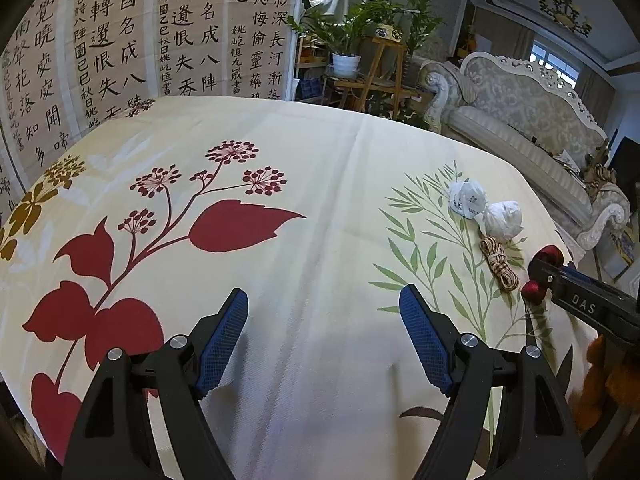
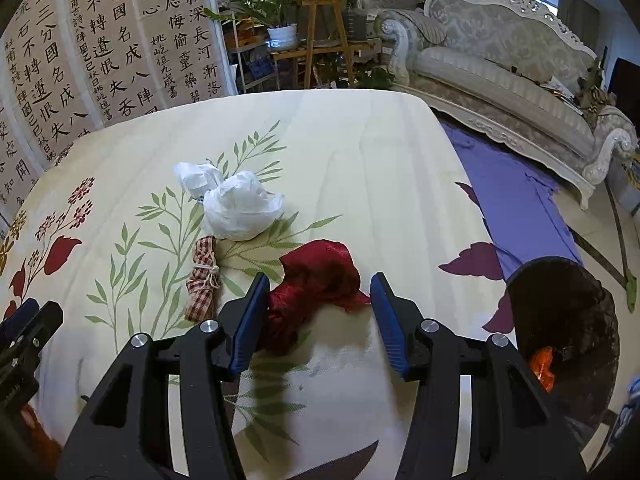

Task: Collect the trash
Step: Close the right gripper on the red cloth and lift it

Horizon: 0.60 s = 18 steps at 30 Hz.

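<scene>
On the table [image 2: 360, 152], under its flower-printed cloth, the trash lies in a loose cluster: a crumpled red ribbon [image 2: 320, 276] nearest the right gripper [image 2: 318, 312], a checked bundle [image 2: 204, 284] tied with string just beside it, and two white wads [image 2: 240, 208] a little farther back. The right gripper points down at the ribbon with its jaws half spread; the ribbon's near end sits between them, brushing the left pad, but it is not pinched. To do this step well, it looks best to lower until both pads straddle the ribbon's thick middle, keep the tips just off the cloth so it is not caught, then close and lift straight up. The dark bin [image 2: 560, 320] at the table's right edge, with something orange inside, seems the likely drop. The left gripper [image 1: 324, 320] hangs over bare cloth, well apart from the trash, jaws spread wide and holding nothing.
</scene>
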Available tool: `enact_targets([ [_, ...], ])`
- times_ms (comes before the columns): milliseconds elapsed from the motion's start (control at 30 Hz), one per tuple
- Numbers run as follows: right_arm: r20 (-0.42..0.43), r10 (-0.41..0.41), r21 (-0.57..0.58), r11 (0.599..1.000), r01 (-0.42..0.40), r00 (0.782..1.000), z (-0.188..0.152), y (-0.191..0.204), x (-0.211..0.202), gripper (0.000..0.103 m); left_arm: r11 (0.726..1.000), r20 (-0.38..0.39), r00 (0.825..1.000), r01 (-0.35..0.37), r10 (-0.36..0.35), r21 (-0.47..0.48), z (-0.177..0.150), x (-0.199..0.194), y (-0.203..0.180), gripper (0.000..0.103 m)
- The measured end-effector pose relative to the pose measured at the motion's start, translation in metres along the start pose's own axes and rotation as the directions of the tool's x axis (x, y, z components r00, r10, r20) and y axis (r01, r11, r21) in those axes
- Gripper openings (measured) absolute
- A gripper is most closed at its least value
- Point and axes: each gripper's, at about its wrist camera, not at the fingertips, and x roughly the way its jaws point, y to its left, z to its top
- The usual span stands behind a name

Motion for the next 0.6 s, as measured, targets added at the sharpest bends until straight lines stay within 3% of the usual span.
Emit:
enact_targets([
  [267,-0.006,0.013,-0.002,1.0,-0.013,1.0,-0.008,0.0,-0.003,0.047,1.0,0.0,1.0,0.002,-0.002,-0.009,-0.001,0.0,0.0,0.076],
  [433,-0.008,0.011,0.029,1.0,-0.011,1.0,-0.012,-0.01,-0.007,0.056,1.0,0.002,1.0,0.0,0.0,-0.006,-0.002,0.0,-0.001,0.076],
  [600,-0.005,-0.003,0.04,0.999,0.003,1.0,-0.013,-0.011,-0.011,0.054,1.0,0.003,1.0,0.002,-0.002,-0.01,-0.002,0.0,-0.001,0.076],
])
